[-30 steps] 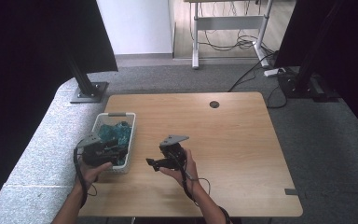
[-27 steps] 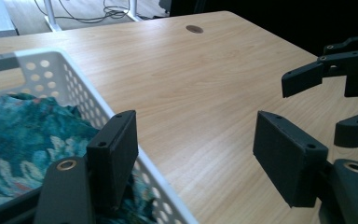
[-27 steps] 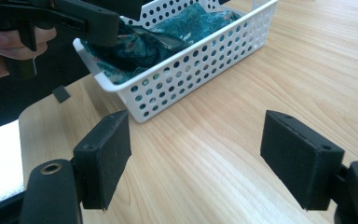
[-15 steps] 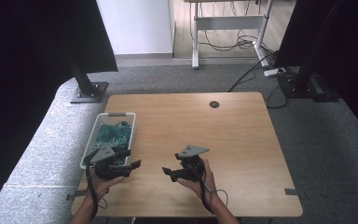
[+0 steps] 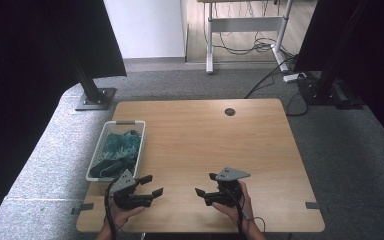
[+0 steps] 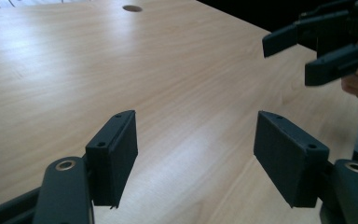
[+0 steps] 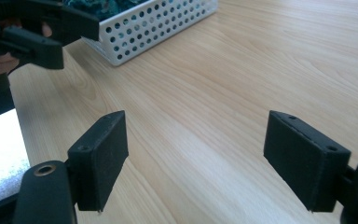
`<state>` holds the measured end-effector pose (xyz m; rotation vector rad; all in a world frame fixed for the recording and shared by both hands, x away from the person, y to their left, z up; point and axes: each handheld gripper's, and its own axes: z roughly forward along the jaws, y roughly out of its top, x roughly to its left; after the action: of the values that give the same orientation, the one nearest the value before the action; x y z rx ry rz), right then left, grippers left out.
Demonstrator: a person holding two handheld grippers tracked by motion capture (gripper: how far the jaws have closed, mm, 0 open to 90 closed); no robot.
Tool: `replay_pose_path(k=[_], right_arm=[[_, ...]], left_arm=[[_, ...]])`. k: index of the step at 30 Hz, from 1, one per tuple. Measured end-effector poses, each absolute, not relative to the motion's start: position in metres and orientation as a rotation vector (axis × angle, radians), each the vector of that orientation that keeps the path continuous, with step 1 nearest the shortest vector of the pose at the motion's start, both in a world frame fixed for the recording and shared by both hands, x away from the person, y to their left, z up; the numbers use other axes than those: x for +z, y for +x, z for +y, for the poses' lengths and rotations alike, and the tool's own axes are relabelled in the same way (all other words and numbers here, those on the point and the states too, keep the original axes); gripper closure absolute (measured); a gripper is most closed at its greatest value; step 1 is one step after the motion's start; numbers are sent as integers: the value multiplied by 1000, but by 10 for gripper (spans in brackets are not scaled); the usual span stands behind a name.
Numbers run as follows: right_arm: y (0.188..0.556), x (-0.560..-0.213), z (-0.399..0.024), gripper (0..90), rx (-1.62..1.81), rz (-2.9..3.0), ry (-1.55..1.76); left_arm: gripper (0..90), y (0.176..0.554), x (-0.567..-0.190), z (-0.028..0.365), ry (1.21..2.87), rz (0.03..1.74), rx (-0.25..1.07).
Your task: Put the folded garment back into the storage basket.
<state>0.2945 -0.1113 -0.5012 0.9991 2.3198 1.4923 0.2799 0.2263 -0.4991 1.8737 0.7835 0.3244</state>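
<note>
Pale wood table (image 5: pixel 200 135): we hold the left gripper (image 5: pixel 149 186) just beside the near end of the white basket (image 5: pixel 97 156) of teal cloth (image 5: pixel 120 147), the right gripper (image 5: pixel 206 184) well apart from it; both jaws spread, pinching nothing.

Even daylight, soft tabletop sheen (corners dark)
</note>
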Motion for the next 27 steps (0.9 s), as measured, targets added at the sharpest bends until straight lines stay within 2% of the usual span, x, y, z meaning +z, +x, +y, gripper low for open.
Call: replay_pose_path(k=[18, 27], right_arm=[[265, -525, -150, 205, 1448, 2290, 1071], [249, -533, -166, 195, 1396, 2294, 1081]], left_arm=[[289, 250, -523, 199, 1937, 722, 285], [280, 241, -531, 200, 1939, 732, 275]])
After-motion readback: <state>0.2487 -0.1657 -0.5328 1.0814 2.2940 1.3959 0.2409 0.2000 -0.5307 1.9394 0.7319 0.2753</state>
